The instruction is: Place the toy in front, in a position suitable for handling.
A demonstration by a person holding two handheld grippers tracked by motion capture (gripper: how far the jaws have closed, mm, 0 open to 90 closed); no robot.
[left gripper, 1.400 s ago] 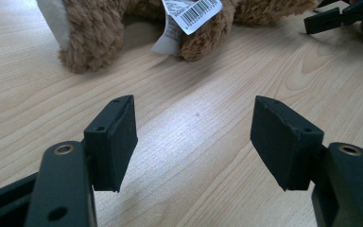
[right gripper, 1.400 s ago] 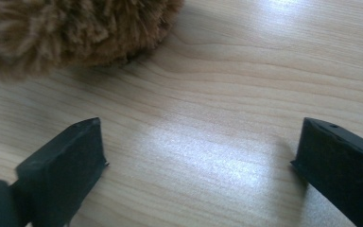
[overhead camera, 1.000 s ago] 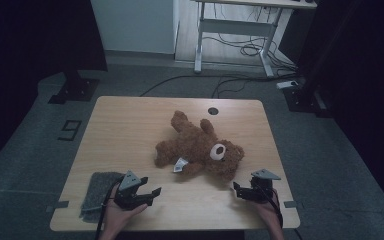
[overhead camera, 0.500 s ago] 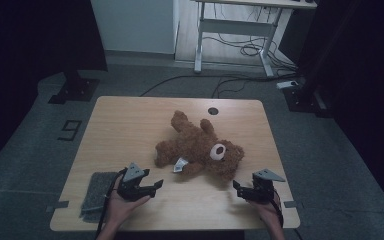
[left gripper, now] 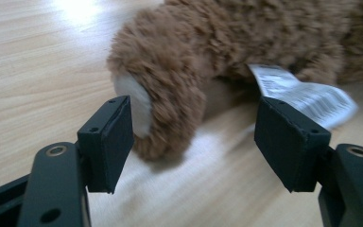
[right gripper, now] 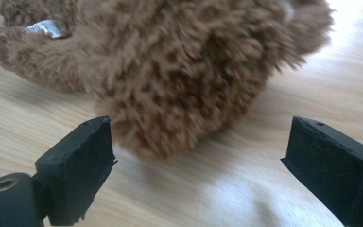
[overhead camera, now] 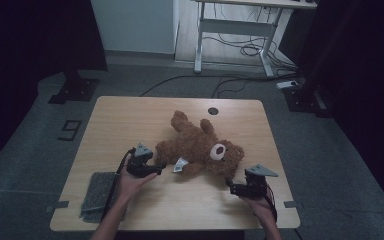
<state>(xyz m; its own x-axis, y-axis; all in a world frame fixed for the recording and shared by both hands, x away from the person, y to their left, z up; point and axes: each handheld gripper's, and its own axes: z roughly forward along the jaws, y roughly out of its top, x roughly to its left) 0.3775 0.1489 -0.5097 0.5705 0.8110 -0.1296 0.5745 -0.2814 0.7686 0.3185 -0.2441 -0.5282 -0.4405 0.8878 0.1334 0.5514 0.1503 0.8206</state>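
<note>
brown plush teddy bear (overhead camera: 200, 148) lying mid-bench on light wooden bench (overhead camera: 130, 120), white printed tag (left gripper: 302, 92) at its near side | left gripper (overhead camera: 156, 168) jaws spread, bear's paw between them | right gripper (overhead camera: 230, 187) jaws spread, just short of bear's head | grey cloth (overhead camera: 96, 192) at near-left corner

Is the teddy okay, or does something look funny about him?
He looks unhurt, just flopped over. The teddy bear lies sprawled on the wooden table instead of sitting up, and his white tag sticks out from under him. The left tool and the right tool are both open, close beside him.
</note>
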